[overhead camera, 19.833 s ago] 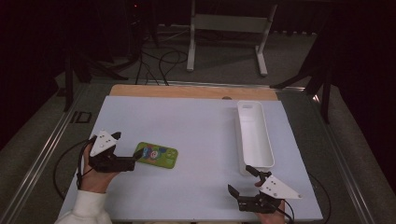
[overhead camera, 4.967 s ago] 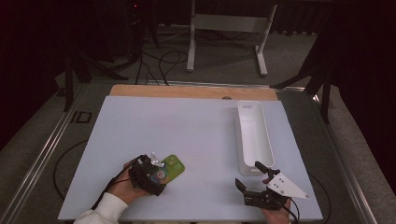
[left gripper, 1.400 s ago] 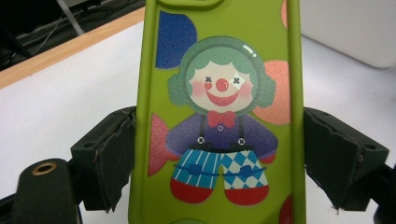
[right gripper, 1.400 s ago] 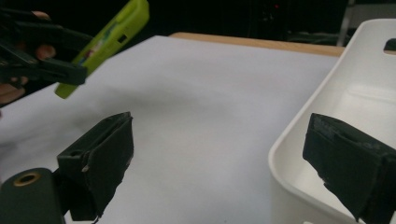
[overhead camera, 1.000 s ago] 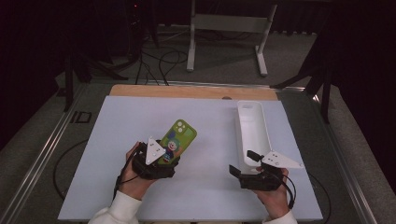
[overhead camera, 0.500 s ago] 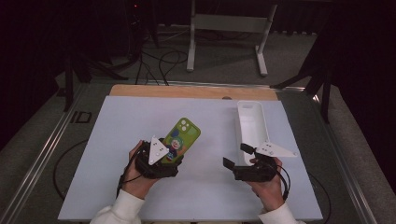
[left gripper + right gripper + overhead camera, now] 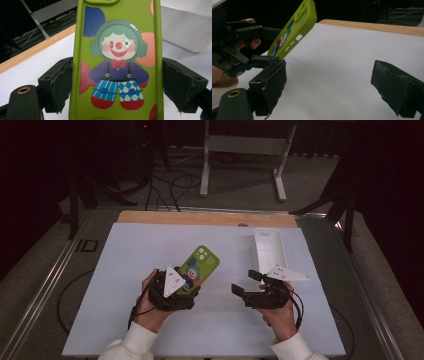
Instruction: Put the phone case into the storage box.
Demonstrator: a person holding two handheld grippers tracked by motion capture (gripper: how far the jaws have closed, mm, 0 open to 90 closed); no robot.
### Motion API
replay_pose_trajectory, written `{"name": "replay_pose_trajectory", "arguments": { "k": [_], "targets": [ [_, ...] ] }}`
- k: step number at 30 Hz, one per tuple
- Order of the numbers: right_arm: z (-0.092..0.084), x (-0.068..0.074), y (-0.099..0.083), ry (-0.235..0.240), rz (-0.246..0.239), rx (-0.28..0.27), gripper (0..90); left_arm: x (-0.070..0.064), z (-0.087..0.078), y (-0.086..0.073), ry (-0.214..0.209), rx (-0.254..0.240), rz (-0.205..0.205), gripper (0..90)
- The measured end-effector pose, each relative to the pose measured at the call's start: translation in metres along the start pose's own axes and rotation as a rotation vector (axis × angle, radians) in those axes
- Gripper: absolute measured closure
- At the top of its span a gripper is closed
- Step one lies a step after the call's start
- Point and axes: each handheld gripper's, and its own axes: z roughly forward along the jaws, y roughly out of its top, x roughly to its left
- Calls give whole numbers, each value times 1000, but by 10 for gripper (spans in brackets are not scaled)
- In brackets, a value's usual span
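White desk mat, near edge centre: your left gripper point(image 7: 186, 290) clamps the green clown phone case point(image 7: 198, 269) by its long edges, tilted up. Right gripper point(image 7: 248, 284) gapes empty. Case looks light, flexible, slick; hold the sides.

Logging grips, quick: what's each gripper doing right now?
Left gripper: closed on the green phone case, lifted off the table.
Right gripper: open, empty.

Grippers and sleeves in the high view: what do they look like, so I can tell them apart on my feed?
Both are black two-jaw tools. The left gripper and right gripper each carry a pale three-cornered plate on top and trail a thin black cable. The jaw pads are black, with rough, frayed edges. The person's sleeves are white.
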Motion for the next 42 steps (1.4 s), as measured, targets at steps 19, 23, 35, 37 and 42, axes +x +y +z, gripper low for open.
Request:
{"name": "replay_pose_trajectory", "arguments": {
  "k": [19, 23, 35, 37, 42],
  "targets": [
    [22, 8, 17, 60, 30, 17, 105, -13, 5, 9, -9, -21, 38, 162],
    [27, 8, 20, 78, 45, 24, 108, -16, 7, 11, -11, -21, 46, 162],
    [41, 11, 25, 111, 65, 49, 130, -23, 8, 14, -13, -34, 70, 162],
    [44, 11, 26, 118, 67, 52, 138, -24, 9, 14, -14, -37, 70, 162],
    [46, 12, 26, 128, 71, 53, 155, -25, 10, 14, -10, -39, 74, 162]
  ]
}}
